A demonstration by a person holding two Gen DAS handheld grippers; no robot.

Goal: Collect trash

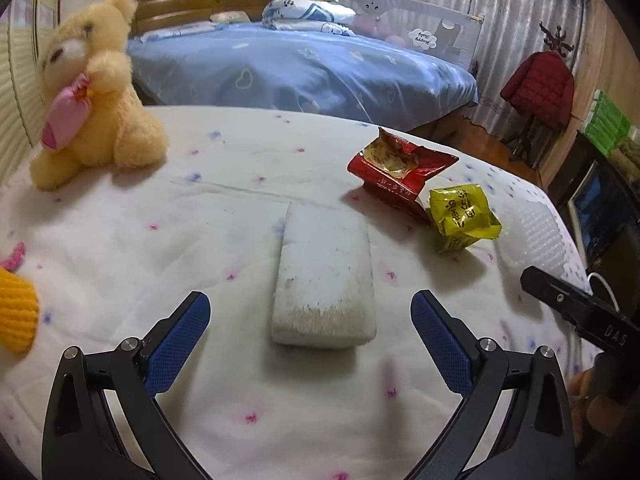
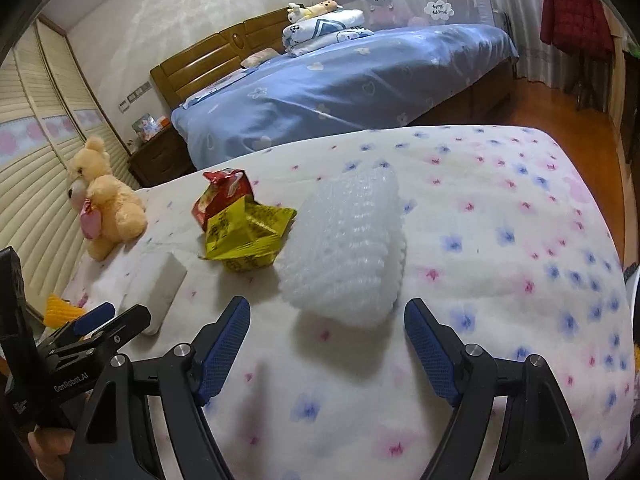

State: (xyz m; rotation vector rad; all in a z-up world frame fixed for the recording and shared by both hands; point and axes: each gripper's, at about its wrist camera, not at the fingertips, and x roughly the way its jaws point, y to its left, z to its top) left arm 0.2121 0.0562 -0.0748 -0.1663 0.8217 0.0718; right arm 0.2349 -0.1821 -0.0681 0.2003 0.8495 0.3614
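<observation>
Our left gripper [image 1: 310, 316] and right gripper [image 2: 326, 322] both stood wide, empty. Only the left wrist view showed the white foam block [image 1: 325, 276] whole, on the floral bedspread [image 1: 160, 240], long axis toward twelve o'clock; the right showed the bubble wrap [image 2: 346, 244] whole.

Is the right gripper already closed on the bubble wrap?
No. The right gripper stands open, its blue pads short of the bubble wrap, which lies untouched on the floral bedspread.

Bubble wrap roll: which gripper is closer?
Right. The right gripper is open just short of the bubble wrap roll; the left gripper is off to its left, facing the white foam block.
</observation>
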